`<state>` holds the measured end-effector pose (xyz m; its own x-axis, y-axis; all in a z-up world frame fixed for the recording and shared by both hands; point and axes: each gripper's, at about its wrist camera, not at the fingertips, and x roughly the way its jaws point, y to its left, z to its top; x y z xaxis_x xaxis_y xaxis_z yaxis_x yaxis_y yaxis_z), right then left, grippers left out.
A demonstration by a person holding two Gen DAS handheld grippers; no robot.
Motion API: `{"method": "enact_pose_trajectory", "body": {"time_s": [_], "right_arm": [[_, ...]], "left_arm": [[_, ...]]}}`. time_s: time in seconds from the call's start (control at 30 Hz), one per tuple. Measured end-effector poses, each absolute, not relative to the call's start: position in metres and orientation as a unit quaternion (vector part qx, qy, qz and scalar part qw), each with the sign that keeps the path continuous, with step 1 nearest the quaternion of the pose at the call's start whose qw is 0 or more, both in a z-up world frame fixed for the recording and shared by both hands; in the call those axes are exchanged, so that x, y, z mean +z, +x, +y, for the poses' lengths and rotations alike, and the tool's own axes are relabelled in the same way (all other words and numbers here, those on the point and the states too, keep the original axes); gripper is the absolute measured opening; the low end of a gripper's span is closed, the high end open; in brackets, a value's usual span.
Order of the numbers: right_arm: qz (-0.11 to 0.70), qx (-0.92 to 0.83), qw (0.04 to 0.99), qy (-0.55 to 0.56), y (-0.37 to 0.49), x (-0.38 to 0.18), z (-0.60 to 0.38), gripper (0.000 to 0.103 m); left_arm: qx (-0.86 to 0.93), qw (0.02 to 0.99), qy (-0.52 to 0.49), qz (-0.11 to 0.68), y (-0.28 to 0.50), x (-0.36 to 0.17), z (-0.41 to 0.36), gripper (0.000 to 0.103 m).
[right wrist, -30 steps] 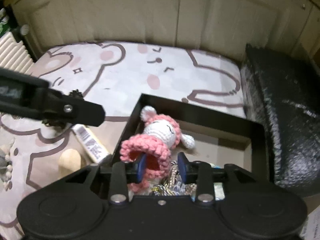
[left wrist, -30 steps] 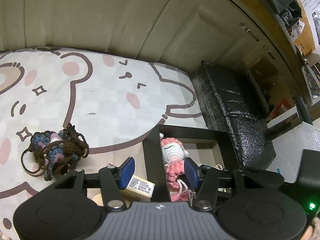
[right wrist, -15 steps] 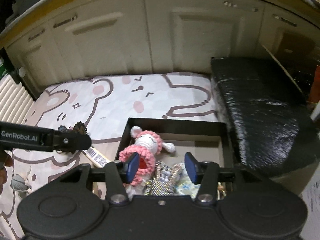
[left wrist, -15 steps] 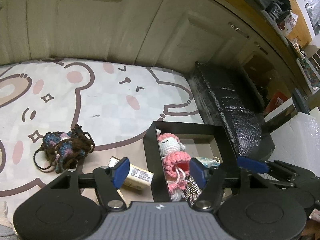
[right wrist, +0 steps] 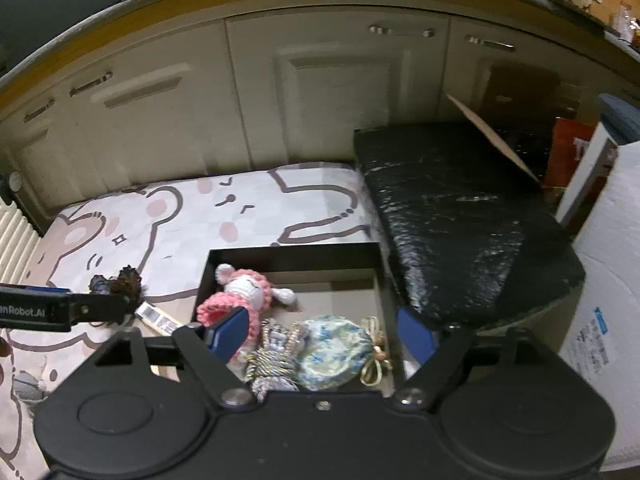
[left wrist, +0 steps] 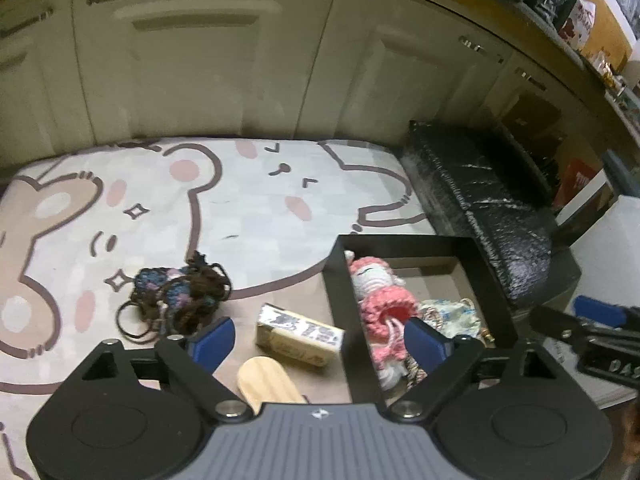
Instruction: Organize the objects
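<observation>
A black open box [left wrist: 340, 280] [right wrist: 292, 254] stands on the bear-print mat. Inside lie a pink crochet doll [left wrist: 378, 284] [right wrist: 244, 290], a striped rope bundle [right wrist: 276, 354] and a floral pouch [right wrist: 334, 350]. On the mat left of the box lie a dark yarn tangle [left wrist: 180, 294] [right wrist: 120, 280], a barcoded yellow packet [left wrist: 298, 334] [right wrist: 154, 316] and a wooden piece [left wrist: 268, 380]. My left gripper [left wrist: 320, 340] is open and empty, raised above the packet and the box's left wall. My right gripper [right wrist: 320, 332] is open and empty, raised above the box.
A black wrapped cushion [right wrist: 460, 216] [left wrist: 480, 208] lies right of the box. Cream cabinet doors [left wrist: 200, 80] stand behind the mat. A white foam box [right wrist: 608, 300] is at the right. A small grey object [right wrist: 28, 384] lies on the mat at the left edge.
My right gripper has let go of the pink doll, opened wide and risen; the doll lies in the box. Both grippers have pulled up and back, and the left has opened wider.
</observation>
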<state>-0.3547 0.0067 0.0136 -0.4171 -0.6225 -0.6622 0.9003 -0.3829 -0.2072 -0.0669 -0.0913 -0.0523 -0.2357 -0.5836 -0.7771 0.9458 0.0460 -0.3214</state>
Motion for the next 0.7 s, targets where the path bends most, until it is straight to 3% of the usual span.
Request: {"method": "enact_pose_trajectory", "body": {"time_s": [0.13,0.27,0.7], "right_arm": [[0.281,-0.799,0.473,0.243,-0.357,0.016,0.013,0.097],[0.278,-0.805,0.464,0.242,-0.359,0.017,0.018,0.103],[0.283,-0.802,0.470,0.237,-0.360,0.014,0.021,0.103]], "left_arm": [[-0.653,0.593,0.226,0.414,-0.067,-0.052,-0.087,0.099],[-0.652,0.598,0.236,0.401,-0.067,-0.052,-0.083,0.102],[-0.648,0.604,0.250,0.390,-0.063,-0.056,-0.077,0.103]]}}
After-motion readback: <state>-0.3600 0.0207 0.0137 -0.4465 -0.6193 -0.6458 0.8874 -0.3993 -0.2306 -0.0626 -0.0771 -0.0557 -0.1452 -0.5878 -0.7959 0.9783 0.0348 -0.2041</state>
